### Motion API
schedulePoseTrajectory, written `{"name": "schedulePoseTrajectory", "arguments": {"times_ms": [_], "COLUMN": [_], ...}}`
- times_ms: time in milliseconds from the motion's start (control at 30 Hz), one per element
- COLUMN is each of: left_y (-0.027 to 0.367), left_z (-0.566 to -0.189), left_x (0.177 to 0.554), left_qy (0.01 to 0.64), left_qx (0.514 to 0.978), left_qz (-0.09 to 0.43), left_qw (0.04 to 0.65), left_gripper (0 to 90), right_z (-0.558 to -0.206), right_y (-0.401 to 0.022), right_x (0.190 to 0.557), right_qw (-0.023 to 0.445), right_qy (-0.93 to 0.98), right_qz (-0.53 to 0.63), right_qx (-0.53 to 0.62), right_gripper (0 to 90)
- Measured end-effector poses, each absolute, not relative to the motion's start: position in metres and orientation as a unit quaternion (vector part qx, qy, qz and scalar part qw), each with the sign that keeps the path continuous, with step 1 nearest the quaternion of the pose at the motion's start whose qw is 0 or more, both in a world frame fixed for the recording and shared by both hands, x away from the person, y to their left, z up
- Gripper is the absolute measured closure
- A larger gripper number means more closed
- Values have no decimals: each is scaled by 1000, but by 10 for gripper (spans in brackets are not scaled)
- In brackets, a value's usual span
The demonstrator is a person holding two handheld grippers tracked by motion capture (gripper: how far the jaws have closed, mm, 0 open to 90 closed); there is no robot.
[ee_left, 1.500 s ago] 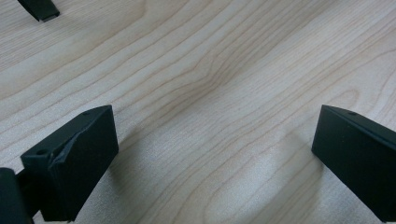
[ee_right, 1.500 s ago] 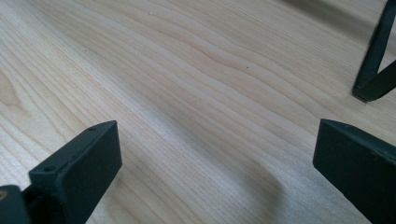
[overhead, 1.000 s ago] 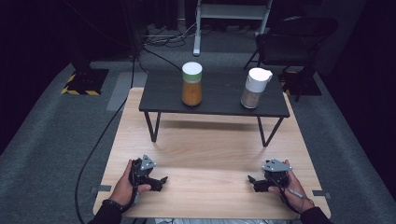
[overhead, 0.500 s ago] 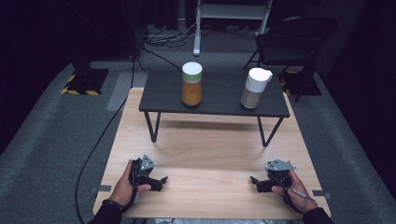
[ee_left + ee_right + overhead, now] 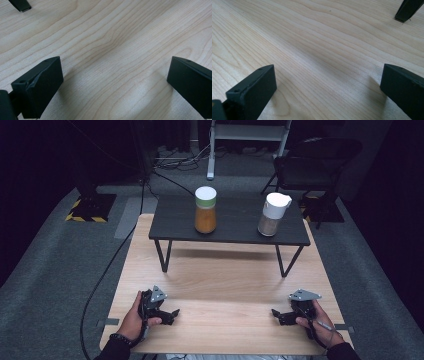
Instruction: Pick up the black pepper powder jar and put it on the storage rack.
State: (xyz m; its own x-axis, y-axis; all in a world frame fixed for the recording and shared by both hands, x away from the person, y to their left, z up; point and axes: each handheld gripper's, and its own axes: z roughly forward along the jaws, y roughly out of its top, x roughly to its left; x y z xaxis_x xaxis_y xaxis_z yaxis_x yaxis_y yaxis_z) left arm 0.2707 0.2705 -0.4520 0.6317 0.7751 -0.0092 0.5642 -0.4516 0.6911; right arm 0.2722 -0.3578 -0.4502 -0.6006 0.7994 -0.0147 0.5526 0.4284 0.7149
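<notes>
Left hand-held gripper (image 5: 172, 314) rests on the near left of the wooden bench (image 5: 225, 280), jaws spread wide, nothing between them. Right hand-held gripper (image 5: 276, 314) sits at the near right, also wide and empty. Well beyond both, a small black table (image 5: 235, 222) carries an orange-filled jar (image 5: 205, 210) and a white-lidded jar (image 5: 273, 214). No readable labels or writing.

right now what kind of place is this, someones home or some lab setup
Most likely a lab or recording studio, not a home. A light wooden table stands on grey carpet with dark surroundings, cables trail over the floor, and a small black stand holds two jars as if staged. Hazard tape marks a base at the far left.
</notes>
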Motion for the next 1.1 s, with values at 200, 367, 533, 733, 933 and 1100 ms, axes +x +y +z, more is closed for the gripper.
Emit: {"name": "schedulePoseTrajectory", "arguments": {"times_ms": [200, 367, 533, 733, 933, 1100], "left_y": [270, 270, 270, 270, 270, 269], "left_z": [-452, -452, -452, -452, -452, -452], "left_x": [271, 272, 272, 272, 272, 273], "left_qy": [399, 396, 396, 396, 396, 396], "left_qx": [838, 839, 839, 839, 840, 840], "left_qz": [156, 155, 155, 155, 155, 153], "left_qw": [338, 338, 338, 338, 338, 339], "left_gripper": [4, 4, 4, 4, 4, 4], "right_z": [-450, -450, -450, -450, -450, -450], "right_y": [-358, -358, -359, -359, -359, -359], "right_x": [272, 272, 273, 273, 273, 273], "right_qw": [179, 179, 179, 179, 178, 178], "right_qy": [826, 826, 827, 827, 828, 828], "right_qz": [344, 344, 344, 344, 344, 344], "right_qx": [409, 409, 407, 406, 406, 406], "right_gripper": [3, 3, 3, 3, 2, 2]}}
